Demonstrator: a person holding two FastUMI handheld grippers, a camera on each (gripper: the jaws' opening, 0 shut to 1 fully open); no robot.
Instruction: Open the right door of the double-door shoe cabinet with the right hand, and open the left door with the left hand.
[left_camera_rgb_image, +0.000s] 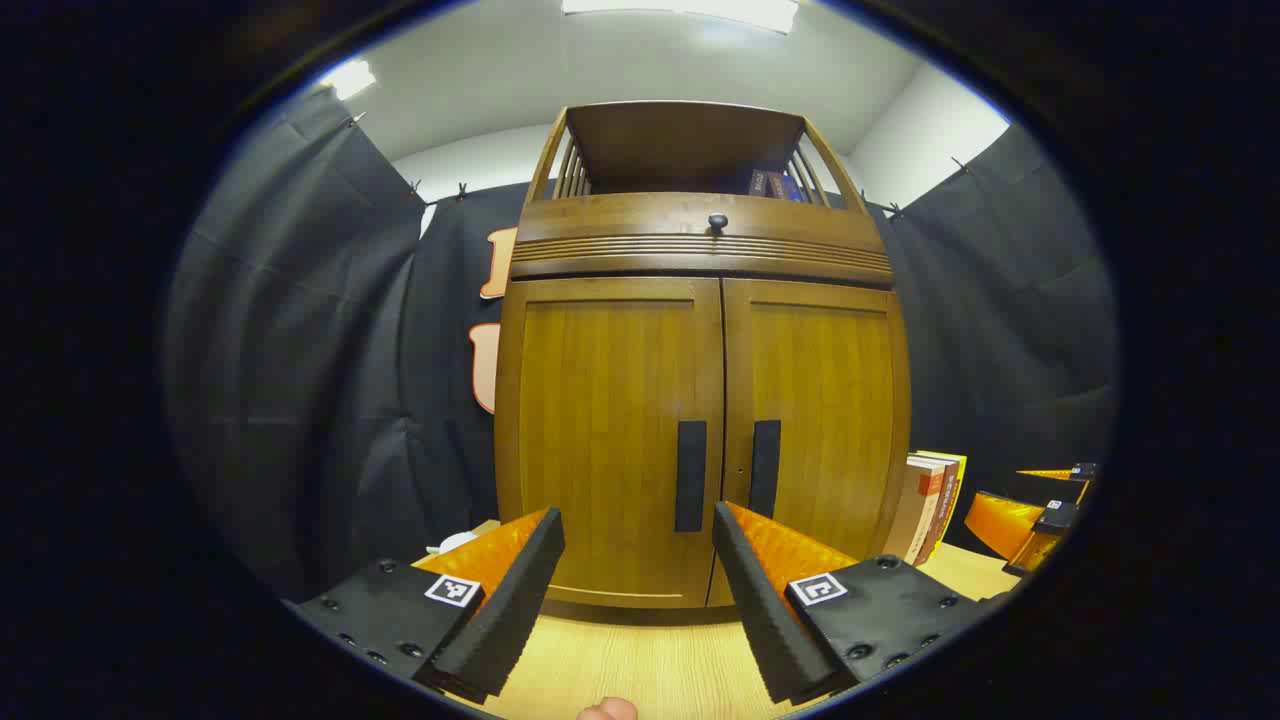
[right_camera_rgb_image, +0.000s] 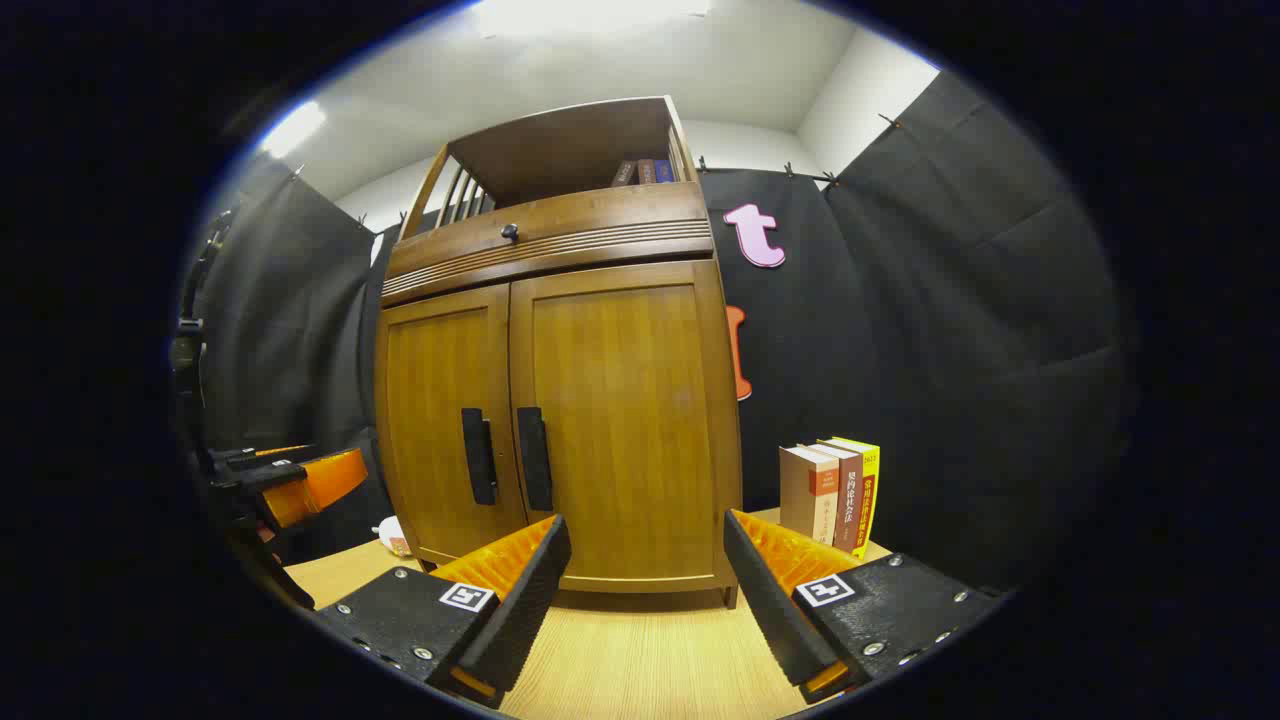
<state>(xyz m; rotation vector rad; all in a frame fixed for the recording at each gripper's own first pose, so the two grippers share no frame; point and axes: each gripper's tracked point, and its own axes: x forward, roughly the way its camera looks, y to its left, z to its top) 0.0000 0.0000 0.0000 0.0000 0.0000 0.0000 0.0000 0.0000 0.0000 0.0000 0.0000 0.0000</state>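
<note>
The shoe cabinet (left_camera_rgb_image: 700, 400) is a warm honey-brown wood with vertical grain, and both door handles (left_camera_rgb_image: 690, 475) are plain black, same as the little dark knob (left_camera_rgb_image: 717, 221) up on the drawer. The tabletop (right_camera_rgb_image: 640, 650) is a much paler wood with fine straight grain. The books (right_camera_rgb_image: 830, 495) beside it go tan, brown-red and bright yellow

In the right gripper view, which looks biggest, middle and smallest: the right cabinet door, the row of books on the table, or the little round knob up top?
1. right door
2. row of books
3. knob
</note>
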